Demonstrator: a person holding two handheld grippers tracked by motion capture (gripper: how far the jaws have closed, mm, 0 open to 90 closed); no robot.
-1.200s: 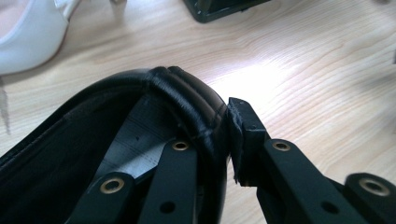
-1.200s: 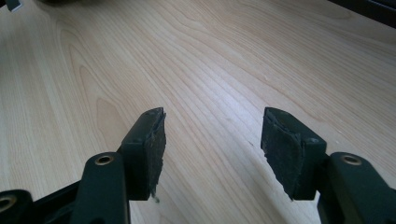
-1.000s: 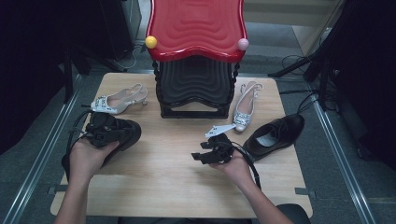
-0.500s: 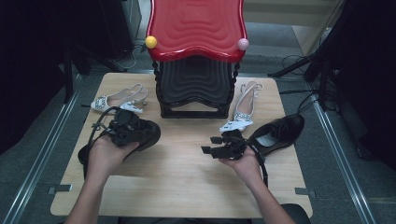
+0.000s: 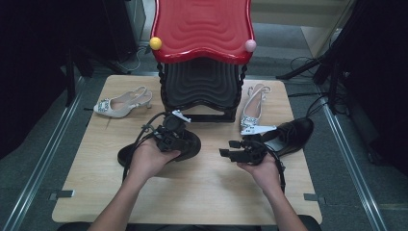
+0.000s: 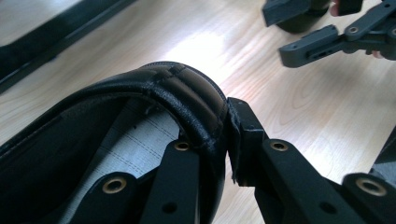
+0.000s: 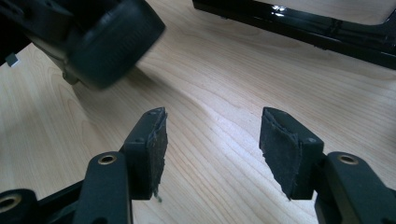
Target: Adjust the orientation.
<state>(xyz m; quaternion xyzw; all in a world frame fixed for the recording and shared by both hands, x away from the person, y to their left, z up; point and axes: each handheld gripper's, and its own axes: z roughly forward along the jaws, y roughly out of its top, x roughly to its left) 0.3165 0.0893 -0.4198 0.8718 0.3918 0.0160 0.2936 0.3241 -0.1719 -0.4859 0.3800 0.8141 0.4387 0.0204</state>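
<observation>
My left gripper [image 5: 179, 140] is shut on a black leather shoe [image 5: 192, 148] in the middle of the wooden table [image 5: 96, 192]. In the left gripper view, my left gripper [image 6: 219, 126] pinches the padded collar of the black shoe [image 6: 93, 121], one jaw inside and one outside. My right gripper [image 5: 227, 147] stands open to the right of it, pointing left, with nothing between its fingers. In the right gripper view, bare wood lies under my right gripper [image 7: 215, 126], and the held shoe [image 7: 107, 42] is blurred at the upper left. A second black shoe [image 5: 291, 136] lies at the right.
A shoe rack with a red top shelf [image 5: 202, 26] and black lower shelves [image 5: 199, 86] stands at the back centre. One pale jewelled slingback [image 5: 120, 103] lies left of it, another [image 5: 252, 108] right of it. Metal rails [image 5: 38, 163] flank the table.
My left gripper has carried the black shoe rightward from the table's left side to its middle. My right gripper has shifted slightly right and stays open.
</observation>
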